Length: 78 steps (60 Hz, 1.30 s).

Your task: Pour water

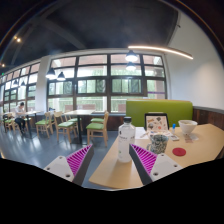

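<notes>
Café room, pale table [205, 148]; gripper [120, 160] fingers spread wide, clear bottle [125, 143] standing between them, no contact evident

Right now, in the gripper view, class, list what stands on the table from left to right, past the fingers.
Bottle, standing between the open gripper's fingers → cup → red coaster → white bowl, all on the table.

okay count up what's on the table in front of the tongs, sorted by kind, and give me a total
Bottle: 1, clear, between the open tongs, bottle
Patterned cup: 1
White cup: 1
Red coaster: 1
Upright card or tablet: 1
Total: 5
</notes>
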Each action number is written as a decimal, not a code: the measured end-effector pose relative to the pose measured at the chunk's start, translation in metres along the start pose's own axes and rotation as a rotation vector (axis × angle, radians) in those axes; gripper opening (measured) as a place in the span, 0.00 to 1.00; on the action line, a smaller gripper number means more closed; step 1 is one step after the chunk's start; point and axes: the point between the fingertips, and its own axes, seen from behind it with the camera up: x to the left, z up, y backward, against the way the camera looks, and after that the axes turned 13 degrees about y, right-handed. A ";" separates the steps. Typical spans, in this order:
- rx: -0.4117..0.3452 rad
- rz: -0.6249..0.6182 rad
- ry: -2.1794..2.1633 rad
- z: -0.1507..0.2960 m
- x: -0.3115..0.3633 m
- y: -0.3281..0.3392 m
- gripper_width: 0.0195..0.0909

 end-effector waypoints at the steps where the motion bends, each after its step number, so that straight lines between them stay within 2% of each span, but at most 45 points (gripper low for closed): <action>1: -0.003 -0.010 0.004 0.000 -0.004 -0.004 0.87; 8: -0.014 -0.065 0.022 -0.004 -0.028 -0.045 0.87; 22: 0.011 -0.139 0.049 -0.012 -0.058 -0.124 0.87; 36: 0.001 -0.173 0.019 -0.015 -0.075 -0.194 0.86; 42: -0.015 -0.155 0.018 -0.017 -0.070 -0.208 0.79; 43: -0.019 -0.152 0.021 -0.018 -0.070 -0.209 0.76; 45: -0.014 -0.165 0.029 -0.021 -0.073 -0.212 0.59; 50: -0.010 -0.208 0.007 -0.024 -0.083 -0.214 0.58; 67: -0.041 -0.148 0.015 -0.023 -0.081 -0.220 0.57; 78: -0.043 -0.149 -0.013 -0.025 -0.081 -0.222 0.40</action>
